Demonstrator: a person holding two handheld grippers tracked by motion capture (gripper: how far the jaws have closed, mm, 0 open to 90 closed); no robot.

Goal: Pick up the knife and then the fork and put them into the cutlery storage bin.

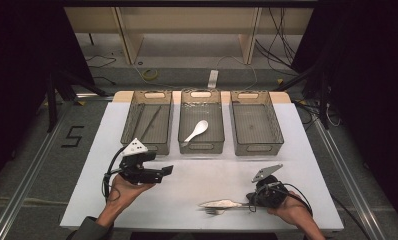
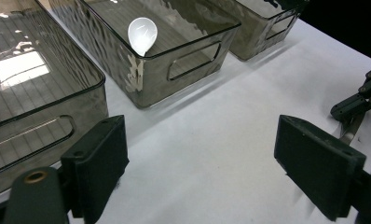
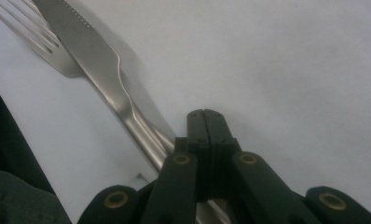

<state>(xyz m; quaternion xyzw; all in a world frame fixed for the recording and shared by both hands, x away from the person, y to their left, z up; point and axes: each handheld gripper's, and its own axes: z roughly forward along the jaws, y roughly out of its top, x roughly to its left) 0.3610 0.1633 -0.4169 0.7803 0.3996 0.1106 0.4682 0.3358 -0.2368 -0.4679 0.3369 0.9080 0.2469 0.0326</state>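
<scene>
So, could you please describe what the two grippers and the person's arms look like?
Both the left gripper and the right gripper are black, with flat, blocky jaws on linked arms fixed by brass-coloured rivets. Each carries a grey three-cornered plate on top and trails a black cable. A dark grey sleeve covers the left forearm.

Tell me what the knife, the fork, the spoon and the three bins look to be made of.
Knife and fork: polished metal, probably stainless steel, with bright mirror-like reflections.
Spoon: glossy white, likely ceramic or plastic; the look leaves it open.
Bins: smoky see-through plastic with a rippled wall; the table shows through.
</scene>
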